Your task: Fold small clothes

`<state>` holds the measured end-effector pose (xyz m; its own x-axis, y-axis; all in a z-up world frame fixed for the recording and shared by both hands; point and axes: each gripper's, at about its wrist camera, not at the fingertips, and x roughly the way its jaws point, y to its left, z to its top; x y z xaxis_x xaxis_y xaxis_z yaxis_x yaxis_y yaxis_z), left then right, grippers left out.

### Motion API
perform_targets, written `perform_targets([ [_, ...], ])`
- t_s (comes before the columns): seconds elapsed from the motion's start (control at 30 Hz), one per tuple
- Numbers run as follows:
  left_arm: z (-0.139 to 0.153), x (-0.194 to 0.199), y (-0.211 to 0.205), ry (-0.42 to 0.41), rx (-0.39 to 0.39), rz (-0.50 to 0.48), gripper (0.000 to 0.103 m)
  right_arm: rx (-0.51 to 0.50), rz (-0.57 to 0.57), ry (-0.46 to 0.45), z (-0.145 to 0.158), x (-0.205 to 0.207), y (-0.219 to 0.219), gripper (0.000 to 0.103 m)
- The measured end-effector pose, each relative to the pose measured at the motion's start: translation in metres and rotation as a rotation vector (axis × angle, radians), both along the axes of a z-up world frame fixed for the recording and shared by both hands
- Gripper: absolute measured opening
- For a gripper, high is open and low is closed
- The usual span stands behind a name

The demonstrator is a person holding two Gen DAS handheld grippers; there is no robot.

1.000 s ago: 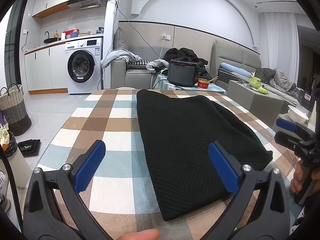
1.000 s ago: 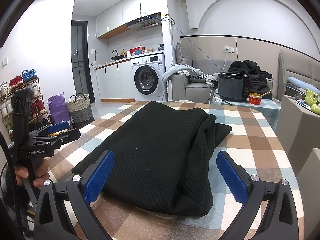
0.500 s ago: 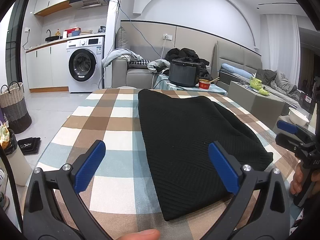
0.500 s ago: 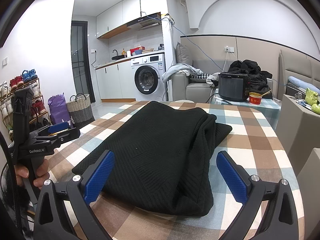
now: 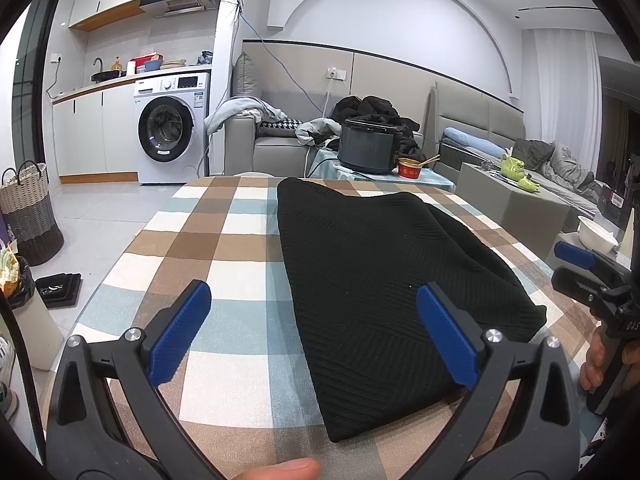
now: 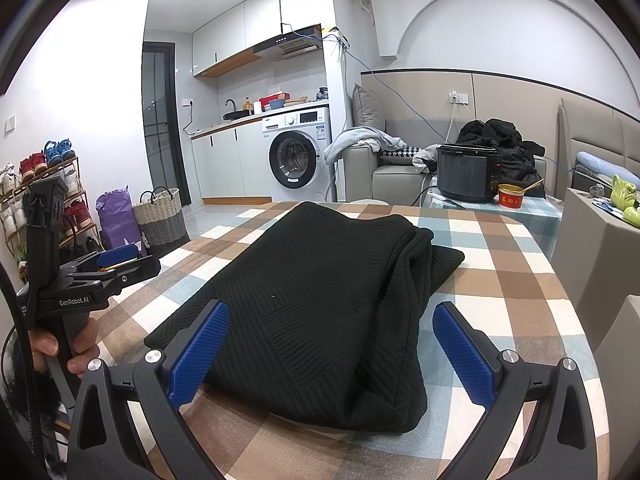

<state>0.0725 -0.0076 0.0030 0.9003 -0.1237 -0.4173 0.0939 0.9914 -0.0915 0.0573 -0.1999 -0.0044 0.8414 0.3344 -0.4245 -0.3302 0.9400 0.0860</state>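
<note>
Sweater's layered fold edge shows only from right tongs.

right gripper fingers apart | folded black garment on checked tablecloth

Sweater folded flat on table, toward its right half in left wrist view. Left gripper at table's near edge, jaws wide apart, straddling sweater's near left edge. Right gripper at near edge too, jaws wide apart, either side of sweater's near end. Behind table: small side table carrying cooker, bowl just right of it. Sofa behind that. Washing machine left of sofa. Basket on floor, far left.
</note>
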Motion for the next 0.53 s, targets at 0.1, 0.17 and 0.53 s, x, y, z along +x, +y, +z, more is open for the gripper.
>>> perform_targets([
  [0.1, 0.0011, 0.0000, 0.0005, 0.001, 0.000, -0.001, 0.102, 0.001, 0.000, 0.000, -0.0001, 0.0000, 0.0002, 0.103],
  [0.17, 0.0002, 0.0000, 0.0001, 0.001, 0.000, -0.003, 0.102, 0.001, -0.001, 0.000, 0.0001, -0.0001, 0.0003, 0.103],
  [0.53, 0.0010, 0.0003, 0.0007, 0.000, -0.002, -0.001, 0.102, -0.001, 0.008, 0.001, -0.0014, -0.0004, 0.0019, 0.103],
])
